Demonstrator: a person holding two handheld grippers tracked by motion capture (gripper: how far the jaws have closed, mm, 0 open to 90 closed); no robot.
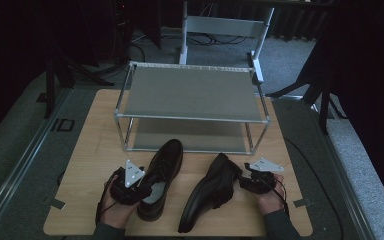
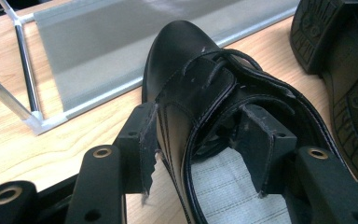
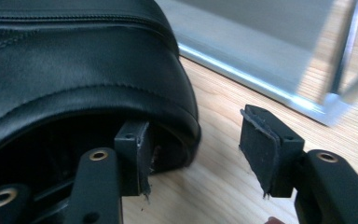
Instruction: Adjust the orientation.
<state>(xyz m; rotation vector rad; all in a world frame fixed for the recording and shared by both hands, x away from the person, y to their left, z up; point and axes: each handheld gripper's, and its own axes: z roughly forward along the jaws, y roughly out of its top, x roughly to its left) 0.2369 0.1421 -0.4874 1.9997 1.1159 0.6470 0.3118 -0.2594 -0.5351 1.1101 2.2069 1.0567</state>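
Left shoe [image 1: 160, 177]: black lace-up, upright on its sole, lower centre of high view; toe points up-frame twd the rack, heel twd the person. Long axis runs near-far, tilted a bit right.
Right shoe [image 1: 207, 192]: black, tipped on its side, lower centre-right; toe at bottom of frame, heel end up-right. Long axis diagonal, lower left to upper right.
Left tool [image 2: 200, 149]: jaws part open, astride the left shoe's collar wall — one pad outside the leather, one inside the opening over the pale insole. Pads look close to the leather but I can't tell if they clamp yet.
Right tool [image 3: 200, 149]: jaws wide open, holding nothing; left jaw just inside or under the heel rim of the right shoe, right jaw over bare wood.
Key relation: each shoe lies straight ahead of the tool on its own side; left hand [image 1: 115, 202] is nearer a grip, in my judgement.
Rack [image 1: 190, 117]: two grey shelves, metal frame, upper centre, just beyond the toes.
Worktop [image 1: 90, 150]: light wood board.
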